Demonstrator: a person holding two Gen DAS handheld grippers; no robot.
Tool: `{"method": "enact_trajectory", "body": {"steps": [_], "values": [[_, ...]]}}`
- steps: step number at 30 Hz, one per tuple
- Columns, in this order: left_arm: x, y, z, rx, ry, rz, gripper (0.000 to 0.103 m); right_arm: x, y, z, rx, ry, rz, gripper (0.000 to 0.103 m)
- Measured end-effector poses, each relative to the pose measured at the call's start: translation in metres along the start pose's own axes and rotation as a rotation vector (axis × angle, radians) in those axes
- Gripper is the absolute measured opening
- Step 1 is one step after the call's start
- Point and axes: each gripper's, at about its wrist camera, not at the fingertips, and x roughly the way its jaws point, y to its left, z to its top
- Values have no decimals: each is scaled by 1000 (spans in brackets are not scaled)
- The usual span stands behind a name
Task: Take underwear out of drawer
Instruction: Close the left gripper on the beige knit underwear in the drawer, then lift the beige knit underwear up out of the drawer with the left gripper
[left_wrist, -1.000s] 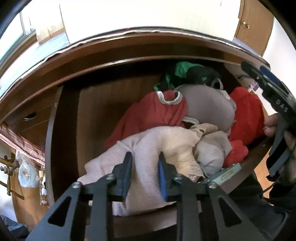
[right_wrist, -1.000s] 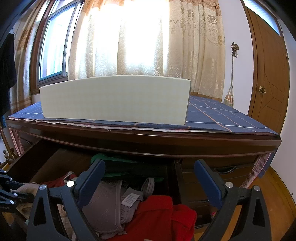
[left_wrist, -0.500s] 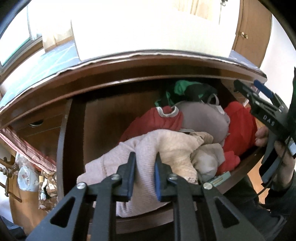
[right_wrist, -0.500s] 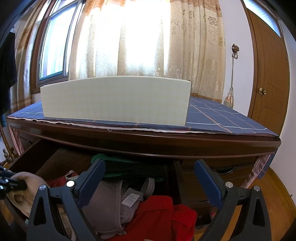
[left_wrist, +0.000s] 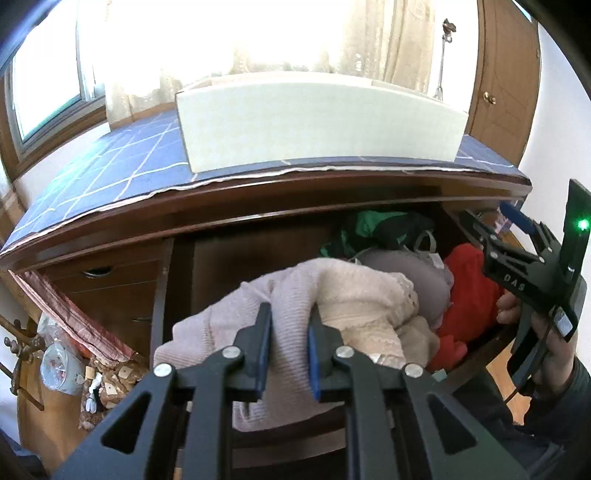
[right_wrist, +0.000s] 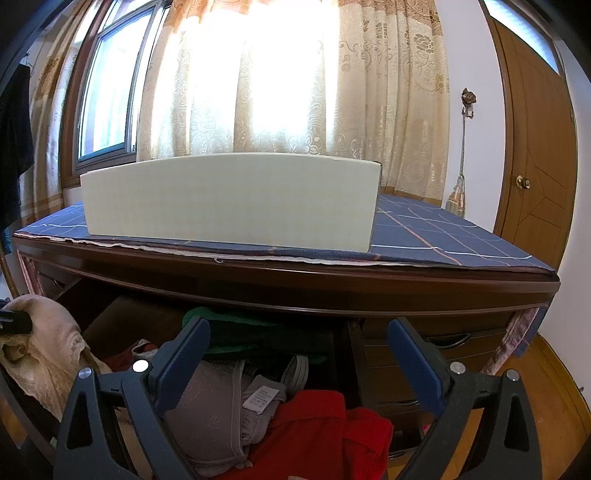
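Left claw (left_wrist: 288, 334) grips pink underwear (left_wrist: 291, 295), prob. lifted.

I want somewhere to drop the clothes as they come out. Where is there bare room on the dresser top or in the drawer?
Free: the blue checked cloth right of the white box, and the strip left of it. In the drawer, the bare wood floor between its left wall and the clothes. Crowded: the drawer's right half, with the red garment, grey bra and green garment.

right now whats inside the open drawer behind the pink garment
Behind the pink garment in the drawer lie a grey bra, red clothing and green fabric. Whatever lies beneath the heap is covered.
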Motion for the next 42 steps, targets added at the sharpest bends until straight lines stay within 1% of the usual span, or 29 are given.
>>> {"method": "enact_trajectory", "body": {"steps": [6, 15, 21, 23, 28, 35, 42], "values": [[-9, 2, 2, -12, -29, 2, 14, 0, 0, 0, 0, -1, -1, 98], [-27, 6, 8, -41, -108, 22, 14, 0, 0, 0, 1, -2, -1, 98], [-34, 6, 12, -44, -137, 26, 14, -1, 0, 1, -2, -4, -2, 98], [-39, 4, 14, -34, -154, 45, 14, -1, 0, 1, -3, -5, -3, 98], [-51, -2, 22, -6, -208, 61, 14, -1, 0, 1, -4, -6, -4, 98], [-52, -5, 30, 5, -224, 60, 14, -1, 0, 1, -4, -7, -4, 98], [-62, -4, 49, 10, -271, 70, 14, 0, 0, 1, -8, -9, -7, 98]]}}
